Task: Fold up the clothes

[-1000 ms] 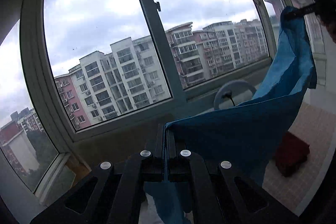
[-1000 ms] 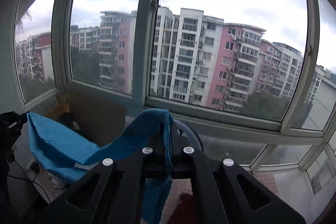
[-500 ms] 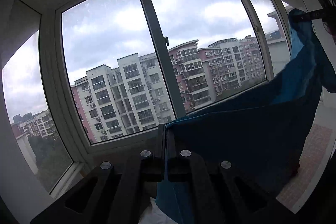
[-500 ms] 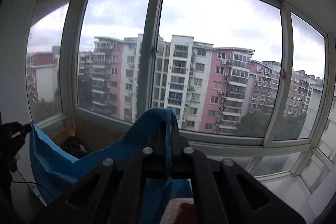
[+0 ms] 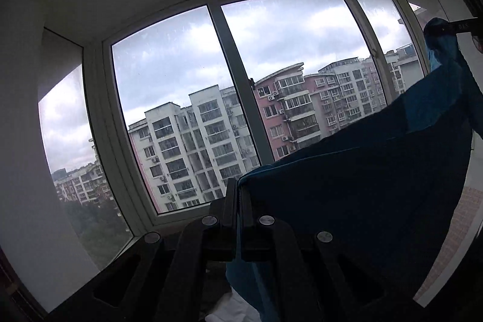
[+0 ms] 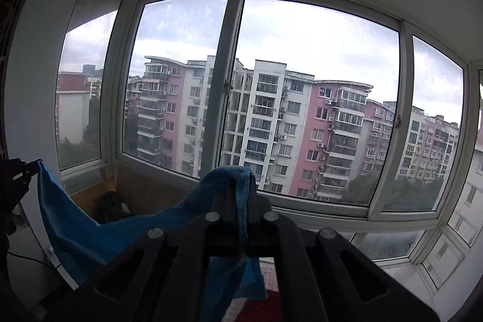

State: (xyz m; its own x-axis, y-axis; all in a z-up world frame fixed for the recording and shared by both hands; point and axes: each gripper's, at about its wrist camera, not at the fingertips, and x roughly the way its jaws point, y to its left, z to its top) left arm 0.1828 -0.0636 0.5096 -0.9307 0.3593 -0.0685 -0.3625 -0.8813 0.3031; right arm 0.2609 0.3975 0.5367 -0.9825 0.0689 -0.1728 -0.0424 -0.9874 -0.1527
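A blue garment (image 5: 362,186) hangs stretched in the air between my two grippers. My left gripper (image 5: 239,189) is shut on one corner of it; the cloth runs up and right to the right gripper (image 5: 452,27) at the frame's edge. In the right wrist view my right gripper (image 6: 243,192) is shut on the other corner of the blue garment (image 6: 78,231), which sags left to the left gripper (image 6: 28,168). Both grippers are raised and point at the windows.
A wide window wall (image 6: 229,110) with apartment blocks outside fills both views. A wooden ledge (image 6: 145,195) runs below the glass. Tiled floor (image 5: 452,246) shows at lower right, and something red (image 6: 265,307) lies on the floor below.
Both grippers have tilted upward, so the ceiling now shows and the floor has dropped out of view. The garment is stretched more level between them.
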